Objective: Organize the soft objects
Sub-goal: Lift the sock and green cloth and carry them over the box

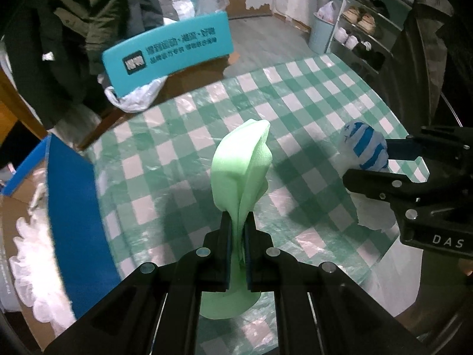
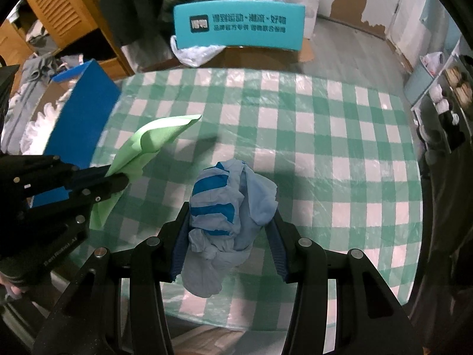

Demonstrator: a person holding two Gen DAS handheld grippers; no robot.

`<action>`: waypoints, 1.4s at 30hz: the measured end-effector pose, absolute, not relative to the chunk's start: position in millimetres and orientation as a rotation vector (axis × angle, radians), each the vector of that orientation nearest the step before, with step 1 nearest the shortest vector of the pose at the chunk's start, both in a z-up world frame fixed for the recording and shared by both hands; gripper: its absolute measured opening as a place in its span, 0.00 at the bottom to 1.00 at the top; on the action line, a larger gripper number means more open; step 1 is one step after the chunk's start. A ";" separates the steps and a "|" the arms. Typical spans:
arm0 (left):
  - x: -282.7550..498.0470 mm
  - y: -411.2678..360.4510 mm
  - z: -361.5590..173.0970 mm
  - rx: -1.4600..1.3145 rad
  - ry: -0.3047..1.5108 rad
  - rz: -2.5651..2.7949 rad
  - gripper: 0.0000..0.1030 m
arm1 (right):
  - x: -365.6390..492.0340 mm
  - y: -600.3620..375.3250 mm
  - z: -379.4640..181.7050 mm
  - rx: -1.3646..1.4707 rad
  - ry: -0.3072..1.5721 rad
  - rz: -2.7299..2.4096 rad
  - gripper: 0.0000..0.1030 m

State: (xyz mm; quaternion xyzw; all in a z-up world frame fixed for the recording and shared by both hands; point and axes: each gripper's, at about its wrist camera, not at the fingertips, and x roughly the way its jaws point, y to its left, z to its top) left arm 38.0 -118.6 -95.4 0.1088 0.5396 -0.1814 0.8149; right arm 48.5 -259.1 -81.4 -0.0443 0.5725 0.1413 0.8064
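My left gripper [image 1: 237,230] is shut on a light green cloth [image 1: 244,165], which stands up from the jaws and hangs below them above the checked table [image 1: 310,109]. It also shows in the right wrist view [image 2: 118,177], with the green cloth [image 2: 156,136] sticking out of it. My right gripper [image 2: 229,236] is shut on a bundled pale blue cloth with blue stripes [image 2: 230,207], held above the table [image 2: 325,148]. In the left wrist view the right gripper [image 1: 381,162] holds that bundle [image 1: 363,148] at the right.
An open blue box [image 1: 74,207] with white soft items inside stands at the table's left edge; it also shows in the right wrist view [image 2: 79,121]. A teal chair back [image 2: 239,26] is behind the table. A shoe rack [image 1: 363,23] stands far right.
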 end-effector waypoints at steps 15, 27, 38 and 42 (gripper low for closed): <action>29.3 -92.1 -63.4 0.236 1.090 -0.327 0.07 | 44.5 -229.4 -46.3 -0.122 1.155 0.379 0.46; 22.2 -56.0 -47.3 0.184 1.072 -0.290 0.07 | 46.2 -189.2 -31.1 -0.148 1.128 0.453 0.46; 17.9 -10.9 -38.9 0.129 1.056 -0.228 0.07 | 47.6 -145.4 -24.7 -0.172 1.118 0.523 0.46; 17.0 1.4 -38.0 0.115 1.054 -0.205 0.07 | 47.1 -130.7 -20.2 -0.184 1.105 0.544 0.46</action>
